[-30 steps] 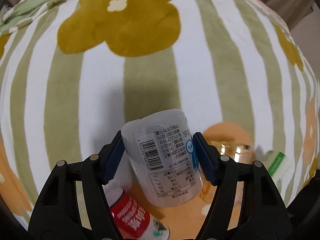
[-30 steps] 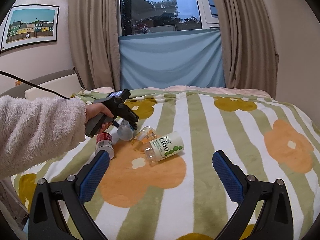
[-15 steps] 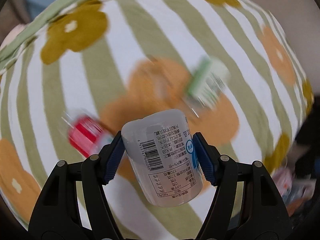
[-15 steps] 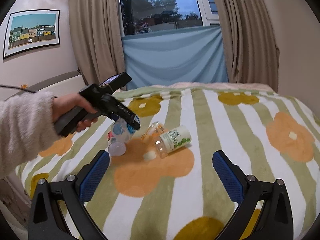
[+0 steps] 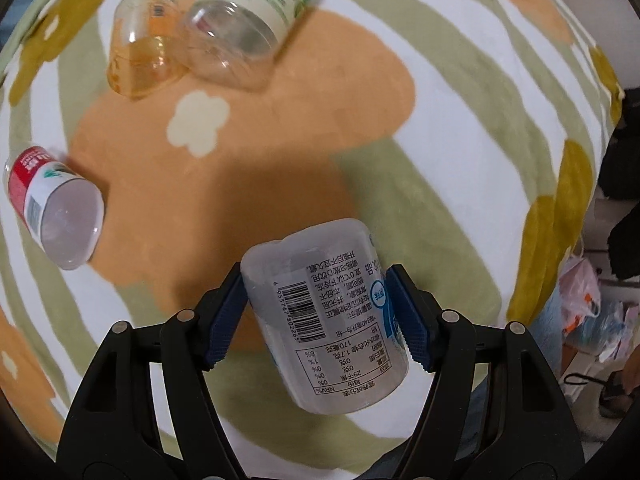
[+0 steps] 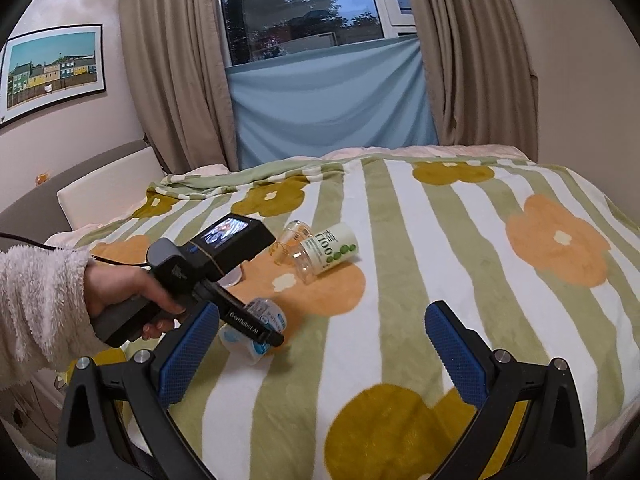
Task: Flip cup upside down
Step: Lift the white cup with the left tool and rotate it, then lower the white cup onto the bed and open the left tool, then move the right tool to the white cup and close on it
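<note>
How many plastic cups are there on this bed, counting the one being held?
4. One white cup is clamped in the left gripper; a red-labelled cup, an amber cup and a green-labelled cup lie on the blanket.

A bed (image 6: 400, 240) under a plush blanket (image 5: 460, 128) striped green and white, patterned with orange and mustard flowers. Three containers lying on their sides around one large orange flower (image 5: 248, 152) with a cream centre. On the flower's far edge: a clear bottle with a green-and-white label (image 5: 256, 12), open end toward the flower's centre. Just beside that bottle, touching it: a small amber-tinted cup (image 5: 144, 40). At the flower's left edge, well apart from the pair: a clear red-labelled cup (image 5: 52, 208), open mouth facing the left wrist camera. Seen from the right wrist: same bottle (image 6: 328, 252), same amber cup (image 6: 292, 236), side by side mid-bed.
</note>
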`<act>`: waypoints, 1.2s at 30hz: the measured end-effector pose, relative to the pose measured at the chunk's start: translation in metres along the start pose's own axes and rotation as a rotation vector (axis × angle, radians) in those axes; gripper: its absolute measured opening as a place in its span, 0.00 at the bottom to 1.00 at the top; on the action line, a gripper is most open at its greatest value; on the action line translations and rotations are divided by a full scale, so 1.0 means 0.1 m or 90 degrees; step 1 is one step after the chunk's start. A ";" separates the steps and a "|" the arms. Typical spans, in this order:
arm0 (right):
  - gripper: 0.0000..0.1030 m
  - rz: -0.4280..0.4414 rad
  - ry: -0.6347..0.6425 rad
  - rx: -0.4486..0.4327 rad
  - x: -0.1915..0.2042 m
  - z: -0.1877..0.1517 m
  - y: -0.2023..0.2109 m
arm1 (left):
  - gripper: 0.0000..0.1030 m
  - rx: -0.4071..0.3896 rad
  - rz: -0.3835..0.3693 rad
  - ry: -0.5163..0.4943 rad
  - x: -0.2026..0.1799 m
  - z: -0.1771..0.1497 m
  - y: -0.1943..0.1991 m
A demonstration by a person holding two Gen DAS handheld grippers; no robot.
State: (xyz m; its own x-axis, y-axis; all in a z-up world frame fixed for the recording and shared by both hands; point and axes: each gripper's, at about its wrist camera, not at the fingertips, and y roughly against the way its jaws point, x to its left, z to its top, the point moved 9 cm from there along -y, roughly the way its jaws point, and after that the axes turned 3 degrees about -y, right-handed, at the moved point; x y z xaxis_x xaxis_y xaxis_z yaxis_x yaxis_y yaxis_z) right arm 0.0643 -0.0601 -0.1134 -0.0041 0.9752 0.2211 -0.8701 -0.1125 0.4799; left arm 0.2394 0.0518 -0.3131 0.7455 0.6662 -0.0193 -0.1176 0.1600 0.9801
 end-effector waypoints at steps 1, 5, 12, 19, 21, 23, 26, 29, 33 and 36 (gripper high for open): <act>1.00 -0.001 -0.004 0.002 -0.02 -0.01 0.00 | 0.66 0.002 0.007 -0.003 0.01 0.01 -0.01; 1.00 0.004 -0.016 0.003 -0.05 -0.03 0.01 | 0.96 0.002 0.028 0.003 0.02 -0.01 0.01; 1.00 0.021 -0.023 0.013 0.01 -0.04 -0.01 | 0.97 -0.044 -0.002 0.036 0.15 -0.11 0.30; 1.00 0.089 -0.031 0.053 0.13 0.16 -0.12 | 0.98 -0.158 0.001 0.048 0.17 -0.35 1.00; 1.00 0.120 -0.029 0.087 0.18 0.25 -0.21 | 1.00 -0.187 -0.006 0.062 0.19 -0.42 1.20; 1.00 0.156 -0.046 0.128 0.22 0.31 -0.31 | 0.99 -0.224 0.004 0.075 0.16 -0.51 1.37; 1.00 0.216 -0.095 0.206 0.29 0.33 -0.54 | 1.00 -0.275 0.016 0.104 0.18 -0.70 1.57; 1.00 0.227 -0.115 0.285 0.36 0.26 -0.81 | 1.00 -0.296 0.041 0.129 0.17 -0.87 1.58; 1.00 0.214 -0.133 0.388 0.43 0.02 -1.14 | 0.99 -0.298 0.048 0.155 0.19 -1.07 1.46; 1.00 0.212 -0.200 0.450 0.42 -0.14 -1.34 | 0.99 -0.290 0.028 0.157 0.15 -1.16 1.33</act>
State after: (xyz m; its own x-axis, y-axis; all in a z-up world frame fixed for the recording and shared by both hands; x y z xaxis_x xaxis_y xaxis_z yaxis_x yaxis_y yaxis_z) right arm 0.1741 -0.0010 -0.1799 0.0225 0.7831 0.6215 -0.3340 -0.5801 0.7429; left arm 0.1590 0.1677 -0.2064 0.5631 0.8225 -0.0802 -0.4595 0.3924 0.7968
